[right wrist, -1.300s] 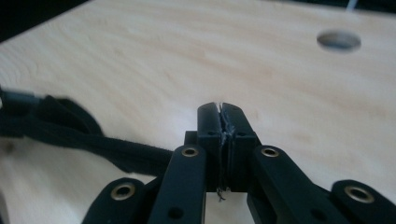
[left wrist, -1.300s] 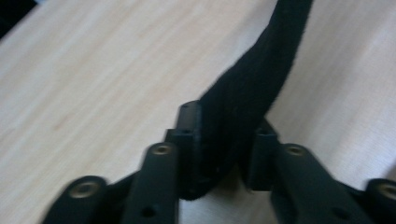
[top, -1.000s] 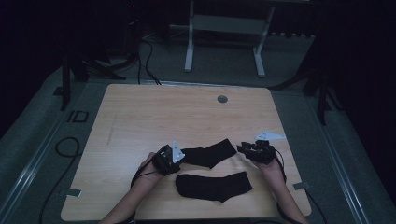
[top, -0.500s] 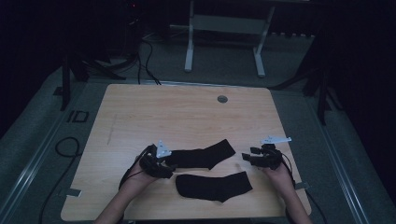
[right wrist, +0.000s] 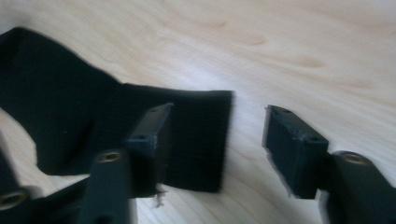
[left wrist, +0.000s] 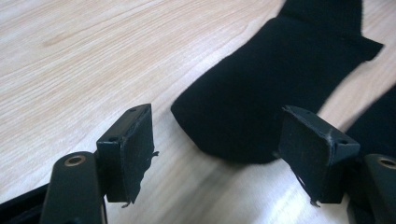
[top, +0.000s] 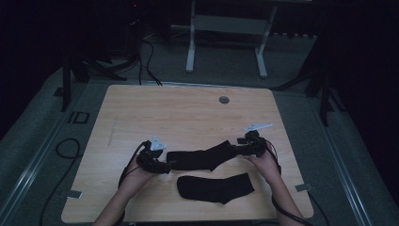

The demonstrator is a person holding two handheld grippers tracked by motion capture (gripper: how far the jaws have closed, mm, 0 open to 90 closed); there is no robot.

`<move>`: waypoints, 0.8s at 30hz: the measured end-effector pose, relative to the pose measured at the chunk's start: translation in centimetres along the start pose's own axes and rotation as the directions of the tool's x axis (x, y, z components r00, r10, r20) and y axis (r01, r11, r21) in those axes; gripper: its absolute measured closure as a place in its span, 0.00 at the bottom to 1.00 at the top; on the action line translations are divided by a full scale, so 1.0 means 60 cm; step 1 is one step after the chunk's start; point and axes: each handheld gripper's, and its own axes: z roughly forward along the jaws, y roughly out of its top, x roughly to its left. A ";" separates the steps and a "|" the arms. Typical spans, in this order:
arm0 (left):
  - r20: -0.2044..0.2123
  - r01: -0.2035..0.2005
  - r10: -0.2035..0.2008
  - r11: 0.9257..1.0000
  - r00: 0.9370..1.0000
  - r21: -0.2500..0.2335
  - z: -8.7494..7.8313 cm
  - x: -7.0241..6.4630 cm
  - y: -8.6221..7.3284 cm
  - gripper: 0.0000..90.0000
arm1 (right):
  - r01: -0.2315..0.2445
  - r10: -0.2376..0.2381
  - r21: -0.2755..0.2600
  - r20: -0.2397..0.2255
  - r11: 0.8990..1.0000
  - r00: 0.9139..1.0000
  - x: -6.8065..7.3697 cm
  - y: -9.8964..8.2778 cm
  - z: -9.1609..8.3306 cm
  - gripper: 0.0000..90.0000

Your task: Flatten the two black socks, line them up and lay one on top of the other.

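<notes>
Two black socks lie flat on the wooden table. The farther sock stretches between my grippers; the nearer sock lies below it. My left gripper is at the farther sock's toe end. In the left gripper view its jaws have just been opening and stand apart, with the sock's toe on the table between them, untouched. My right gripper is at the cuff end. Its jaws have just been opening too, and the cuff lies under the left pad, not pinched.
A round grommet hole sits near the table's far edge. Cables and a white metal frame stand on the floor beyond the table. The nearer sock's edge lies right beside the left gripper's right jaw.
Both grippers have let go of the farther sock's ends, and it now lies stretched out flat. The left hand drew slightly left; the right hand swung out, then back to the cuff.
</notes>
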 end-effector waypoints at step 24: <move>-0.044 -0.060 0.065 0.993 0.997 0.100 0.046 -0.002 0.008 0.90 | 0.128 -0.138 0.103 0.097 0.986 0.986 0.027 0.004 0.060 0.85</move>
